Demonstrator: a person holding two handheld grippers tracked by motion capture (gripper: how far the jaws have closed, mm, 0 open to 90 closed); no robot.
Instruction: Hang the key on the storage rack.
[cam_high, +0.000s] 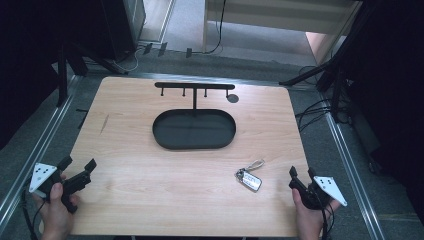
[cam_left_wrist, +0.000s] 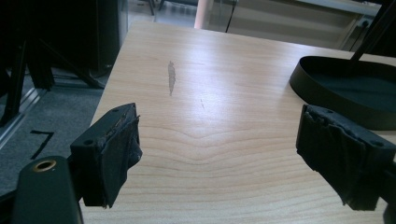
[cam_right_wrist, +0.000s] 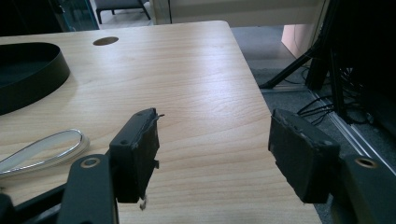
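Hidden or unclear: the car key (cam_high: 249, 180) showed small in the high view, its buttons too fine to make out; in the right gripper view its silver loop (cam_right_wrist: 44, 148) ran off the left edge and the body stayed out of frame.
Tray: the black oval tray (cam_high: 194, 144) was cut off at the right edge in the left gripper view and at the left edge in the right gripper view.
Rack: the hook rack (cam_high: 194, 86) stood at the far rim of the tray, its small pegs hard to tell apart.
Key place: it lay flat on the worktop (cam_high: 135, 170) near the near right corner, between the tray and the right gripper (cam_high: 301, 173), its loop pointing toward the tray.
Key and right gripper: the key sat just left of that gripper, apart from it, touching neither jaw.
Right gripper state: jaws stood spread, bare wood between them, at the right edge of the worktop.
Left gripper (cam_high: 78, 165): it was held at the near left corner, well apart from the key, jaws wide with nothing between.
Worktop mark: a grey smear (cam_left_wrist: 171, 77) showed ahead of the left gripper.
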